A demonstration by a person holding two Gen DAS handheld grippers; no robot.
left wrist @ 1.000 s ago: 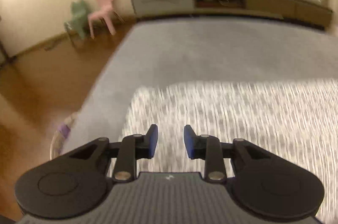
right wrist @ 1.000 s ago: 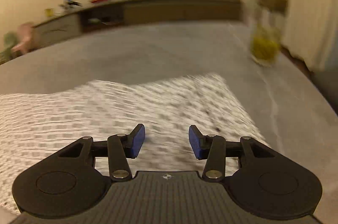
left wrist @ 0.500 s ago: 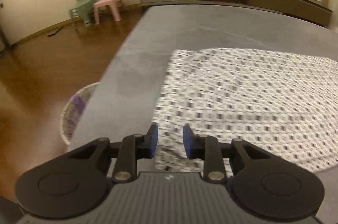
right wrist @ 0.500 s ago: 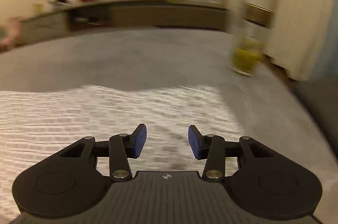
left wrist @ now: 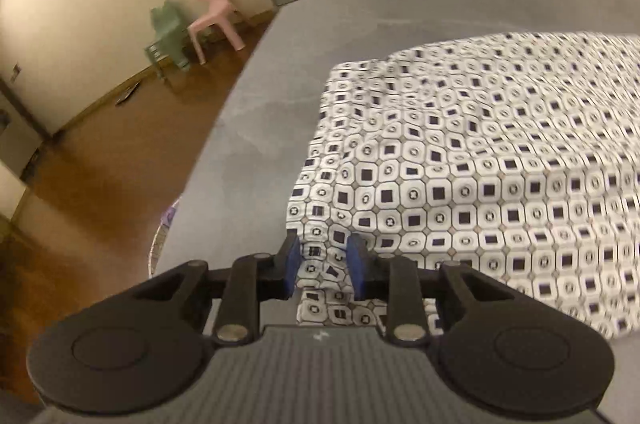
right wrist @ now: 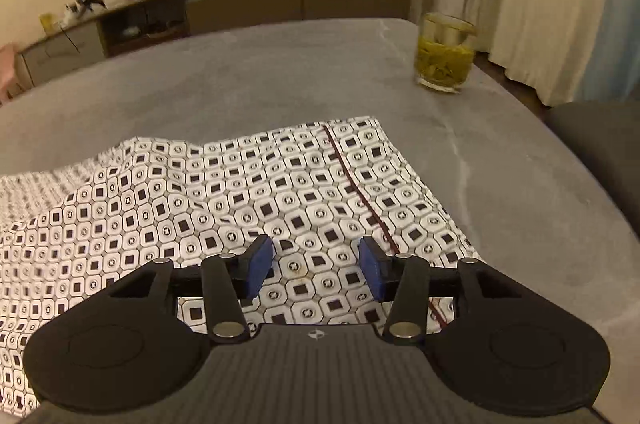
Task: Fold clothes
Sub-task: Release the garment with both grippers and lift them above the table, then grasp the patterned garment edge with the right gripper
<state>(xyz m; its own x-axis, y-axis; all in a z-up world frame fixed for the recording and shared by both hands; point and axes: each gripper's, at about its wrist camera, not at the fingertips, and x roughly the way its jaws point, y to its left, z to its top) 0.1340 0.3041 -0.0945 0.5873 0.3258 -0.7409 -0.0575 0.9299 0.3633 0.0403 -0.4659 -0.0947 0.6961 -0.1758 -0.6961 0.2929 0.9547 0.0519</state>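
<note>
A white garment with a black square-and-ring pattern [left wrist: 480,160] lies spread on the grey table [left wrist: 360,24]. My left gripper [left wrist: 322,264] is open over its near left corner, with cloth showing between the blue pads. In the right wrist view the same garment [right wrist: 240,192] shows a thin dark red stripe [right wrist: 360,196] near its right edge. My right gripper [right wrist: 316,266] is open wide just above the garment's near right part, holding nothing.
A tall glass jar [right wrist: 448,24] with yellow-green contents stands on the table's far right. A dark seat [right wrist: 600,140] is at the right edge. Left of the table are wood floor, a basket [left wrist: 160,236], and pink [left wrist: 216,12] and green [left wrist: 168,32] chairs.
Both grippers have pulled back toward the garment's near edge and tilted down. The left gripper now sits over the near left corner. Both stayed open.
</note>
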